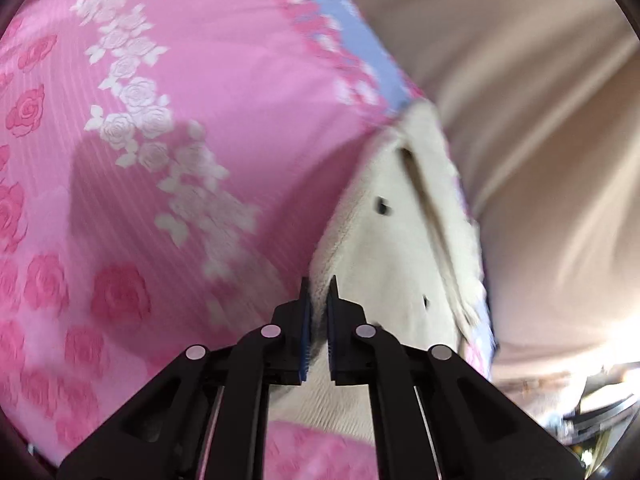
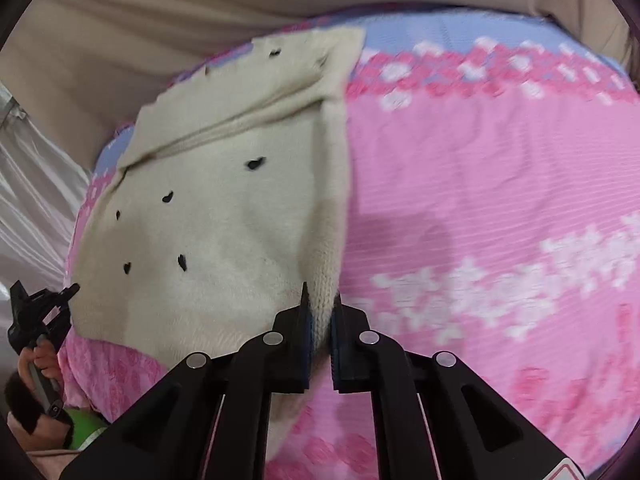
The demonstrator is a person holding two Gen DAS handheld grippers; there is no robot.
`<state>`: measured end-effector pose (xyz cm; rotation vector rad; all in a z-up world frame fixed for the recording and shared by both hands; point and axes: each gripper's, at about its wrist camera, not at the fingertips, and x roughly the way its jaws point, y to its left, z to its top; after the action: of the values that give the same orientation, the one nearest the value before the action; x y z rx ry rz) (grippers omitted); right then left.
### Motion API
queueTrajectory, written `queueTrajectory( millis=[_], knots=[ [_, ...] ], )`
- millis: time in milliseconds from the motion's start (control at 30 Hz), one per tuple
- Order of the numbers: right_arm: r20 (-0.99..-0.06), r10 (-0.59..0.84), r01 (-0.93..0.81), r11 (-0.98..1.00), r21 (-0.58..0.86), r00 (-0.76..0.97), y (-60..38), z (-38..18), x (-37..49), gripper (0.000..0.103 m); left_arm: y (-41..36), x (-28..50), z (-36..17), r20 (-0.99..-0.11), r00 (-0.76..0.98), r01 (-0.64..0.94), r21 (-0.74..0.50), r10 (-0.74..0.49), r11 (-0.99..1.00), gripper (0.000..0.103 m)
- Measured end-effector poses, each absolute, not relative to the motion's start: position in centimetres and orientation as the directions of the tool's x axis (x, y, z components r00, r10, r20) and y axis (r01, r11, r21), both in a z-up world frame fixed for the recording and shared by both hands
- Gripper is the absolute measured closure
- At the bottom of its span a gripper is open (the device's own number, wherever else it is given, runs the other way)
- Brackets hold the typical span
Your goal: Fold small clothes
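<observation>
Black tongs, the right tongs (image 2: 320, 308), are clamped on the knitted hem of a cream garment (image 2: 208, 216) at the near edge of a bed; the blue pads press the fabric from both sides. At about nine o'clock from them, the left tongs (image 2: 74, 289) meet the garment's opposite edge, carried by a person's hand (image 2: 42, 360). Seen from its own camera, the left tongs (image 1: 318, 292) are likewise closed on a fold of the same cream cloth (image 1: 384, 248), which runs away toward one o'clock. The small garment, dotted with black heart marks (image 2: 255, 164), lies spread on a pink rose-patterned bedsheet (image 2: 480, 184), its far part folded over on itself at twelve o'clock. Beyond it, the sheet's blue border (image 2: 460, 30) meets a beige curtain (image 2: 168, 12). Both views are motion-blurred.
</observation>
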<state>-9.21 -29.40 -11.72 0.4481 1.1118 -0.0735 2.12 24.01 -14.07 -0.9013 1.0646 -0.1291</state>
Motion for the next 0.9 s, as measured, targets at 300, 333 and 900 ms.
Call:
queueTrajectory(
  millis=[300, 333, 900],
  knots=[
    [-0.92, 0.19, 0.335, 0.89, 0.309, 0.344, -31.7, -17.5, -13.1, 0.095, 21.4, -4.7, -17.6, -0.774, 0.364, -0.376, -0.631, -0.519, 0.678, 0.097],
    [-0.925, 0.197, 0.354, 0.881, 0.313, 0.326, -31.6, -18.2, -13.1, 0.091, 21.1, -5.0, -17.7, -0.78, 0.362, -0.373, -0.624, -0.511, 0.687, 0.095],
    [-0.845, 0.358, 0.303, 0.818, 0.489, 0.398, -26.7, -17.3, -14.6, 0.094, 19.8, -5.6, -15.8, -0.772, 0.357, -0.348, -0.633, -0.526, 0.692, 0.096]
  ],
)
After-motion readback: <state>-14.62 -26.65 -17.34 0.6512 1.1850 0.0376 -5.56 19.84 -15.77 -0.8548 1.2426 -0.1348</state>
